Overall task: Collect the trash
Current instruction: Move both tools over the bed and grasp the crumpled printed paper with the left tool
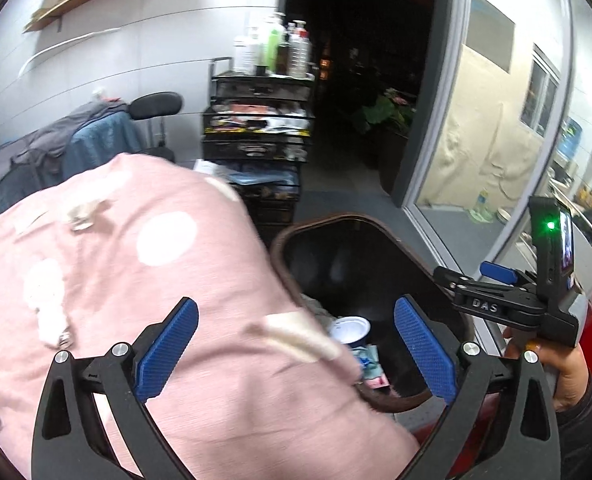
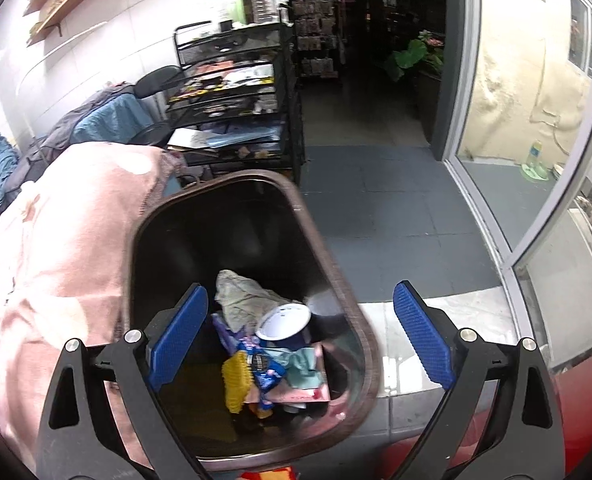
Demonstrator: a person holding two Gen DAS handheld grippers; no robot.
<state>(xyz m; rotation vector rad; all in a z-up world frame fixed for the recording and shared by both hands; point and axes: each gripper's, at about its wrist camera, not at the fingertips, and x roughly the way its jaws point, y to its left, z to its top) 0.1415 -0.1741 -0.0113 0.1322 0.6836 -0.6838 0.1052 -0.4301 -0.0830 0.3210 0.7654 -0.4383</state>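
Fingers on both grippers spread wide, nothing between the pads on either. Right gripper (image 2: 299,336) hangs directly over the mouth of the trash bin (image 2: 335,256); left gripper (image 1: 294,350) sits off to the bin's side, mostly over the pink spotted blanket (image 1: 108,264). Trash already lies at the bin bottom: crumpled cloth (image 2: 244,296), white cup (image 2: 284,322) on its side with its open end up toward the camera, yellow wrapper (image 2: 236,380), blue packet (image 2: 266,372). Bin's long axis runs away from the fingers. Right is nearer. My read: drop done, no loose trash visible outside.
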